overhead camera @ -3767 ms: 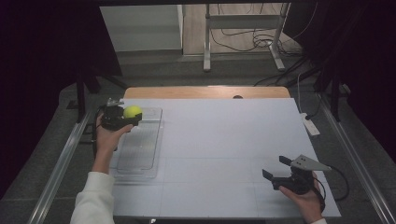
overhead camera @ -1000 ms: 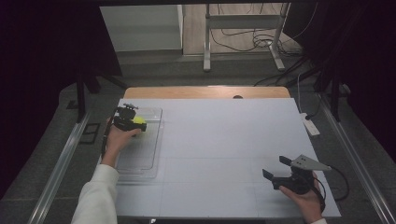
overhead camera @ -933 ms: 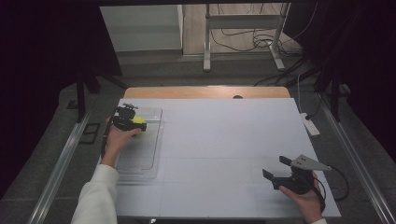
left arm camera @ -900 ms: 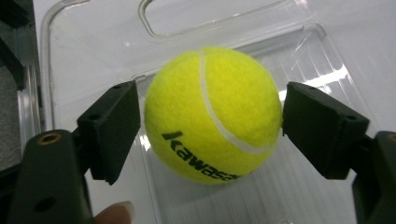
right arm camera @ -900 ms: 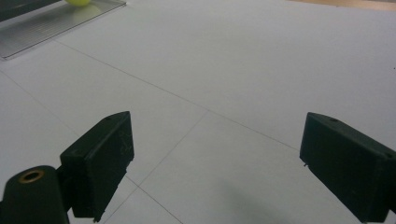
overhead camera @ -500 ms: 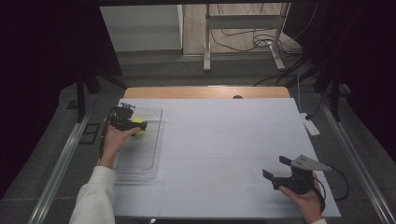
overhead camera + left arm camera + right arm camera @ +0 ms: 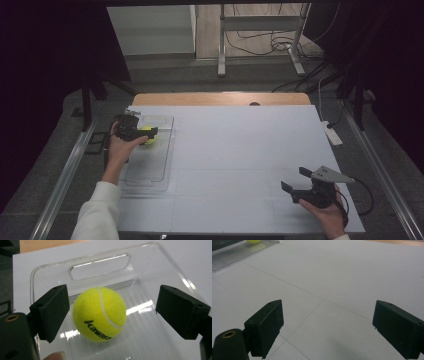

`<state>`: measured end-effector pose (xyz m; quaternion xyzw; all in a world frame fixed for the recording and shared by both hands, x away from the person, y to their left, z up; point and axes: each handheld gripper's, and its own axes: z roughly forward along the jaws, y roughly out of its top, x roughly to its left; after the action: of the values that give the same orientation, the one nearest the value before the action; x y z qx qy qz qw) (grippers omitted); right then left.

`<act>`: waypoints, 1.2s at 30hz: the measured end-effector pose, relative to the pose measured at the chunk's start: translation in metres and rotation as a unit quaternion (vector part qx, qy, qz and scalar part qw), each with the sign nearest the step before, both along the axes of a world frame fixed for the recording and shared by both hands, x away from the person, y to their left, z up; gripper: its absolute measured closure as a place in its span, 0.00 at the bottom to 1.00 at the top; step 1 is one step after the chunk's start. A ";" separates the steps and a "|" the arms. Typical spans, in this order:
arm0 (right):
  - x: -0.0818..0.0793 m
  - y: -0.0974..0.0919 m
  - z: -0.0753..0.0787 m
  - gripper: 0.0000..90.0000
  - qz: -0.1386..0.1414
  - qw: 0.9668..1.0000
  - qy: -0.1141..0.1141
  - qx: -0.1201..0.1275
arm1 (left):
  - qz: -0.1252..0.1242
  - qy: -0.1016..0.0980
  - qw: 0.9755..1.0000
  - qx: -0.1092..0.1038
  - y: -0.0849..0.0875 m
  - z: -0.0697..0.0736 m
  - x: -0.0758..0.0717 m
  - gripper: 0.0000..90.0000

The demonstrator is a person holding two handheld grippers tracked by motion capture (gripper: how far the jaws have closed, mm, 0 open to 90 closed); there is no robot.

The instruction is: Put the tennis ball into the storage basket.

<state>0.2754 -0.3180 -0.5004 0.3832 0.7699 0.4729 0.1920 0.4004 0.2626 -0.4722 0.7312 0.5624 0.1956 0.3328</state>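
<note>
High view: clear tray (image 7: 150, 170) at the desk's (image 7: 240, 150) left side, yellow tennis ball (image 7: 148, 135) inside near its far end; left claw (image 7: 150, 132) over the ball, right claw (image 7: 296, 181) wide above bare desk, well apart. Left gripper view: ball resting on the tray floor near the handle slot, jaws just opened, clear of it on both sides. Right gripper view: jaws wide, nothing between; tray corner and ball far off.
</note>
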 end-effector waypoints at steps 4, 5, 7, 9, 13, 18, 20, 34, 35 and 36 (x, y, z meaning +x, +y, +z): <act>0.000 0.000 0.000 0.11 0.000 1.000 0.000 0.000 | -0.013 -0.017 1.000 -0.012 -0.003 0.005 -0.007 0.14; 0.000 0.000 0.000 0.11 0.000 1.000 0.000 0.000 | -0.016 -0.021 1.000 -0.013 -0.003 0.005 -0.009 0.14; 0.000 0.000 0.000 0.11 0.001 1.000 0.000 0.000 | -0.020 -0.025 0.999 -0.016 -0.005 0.007 -0.011 0.14; 0.000 0.000 0.000 0.11 0.000 1.000 0.000 0.000 | -0.025 -0.030 0.999 -0.018 -0.006 0.008 -0.014 0.14; 0.000 0.000 0.000 0.11 0.000 1.000 0.000 0.000 | -0.035 -0.043 0.998 -0.030 -0.008 0.011 -0.021 0.14; -0.001 0.000 0.001 0.11 0.000 1.000 -0.001 0.000 | -0.049 -0.058 0.996 -0.040 -0.011 0.015 -0.033 0.14; -0.001 0.000 0.001 0.11 0.000 1.000 -0.001 0.000 | -0.055 -0.063 0.996 -0.044 -0.013 0.017 -0.038 0.14; -0.001 0.002 0.002 0.11 0.003 1.000 -0.005 0.000 | -0.101 -0.096 0.989 -0.058 -0.036 0.021 -0.078 0.14; -0.001 0.001 0.002 0.11 0.004 1.000 -0.005 0.001 | -0.106 -0.097 0.988 -0.060 -0.038 0.019 -0.082 0.14; -0.002 0.001 0.002 0.11 0.003 1.000 -0.005 0.000 | -0.106 -0.097 0.988 -0.060 -0.038 0.019 -0.082 0.14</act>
<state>0.2737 -0.3168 -0.4980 0.3790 0.7700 0.4751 0.1943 0.3181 0.2248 -0.4530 0.7433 0.4575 0.1949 0.4475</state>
